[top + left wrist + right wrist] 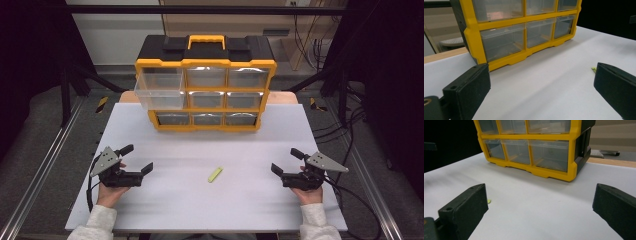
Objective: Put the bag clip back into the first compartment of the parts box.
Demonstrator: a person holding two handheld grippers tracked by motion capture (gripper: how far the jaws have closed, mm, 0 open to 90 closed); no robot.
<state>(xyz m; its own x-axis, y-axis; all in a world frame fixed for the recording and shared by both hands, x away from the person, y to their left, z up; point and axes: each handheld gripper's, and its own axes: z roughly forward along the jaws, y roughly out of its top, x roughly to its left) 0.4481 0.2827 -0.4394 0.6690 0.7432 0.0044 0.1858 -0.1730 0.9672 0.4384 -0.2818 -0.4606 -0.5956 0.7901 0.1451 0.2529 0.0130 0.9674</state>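
Yellow drawer organizer (205, 90): top-left drawer (159, 89) out, see-through; both claws wide apart.

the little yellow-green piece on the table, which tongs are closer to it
Right, though only slightly. The yellow-green piece lies between them on the white table: the right tongs sit to its right, the left tongs a little farther off to its left. Both are open and touch nothing.
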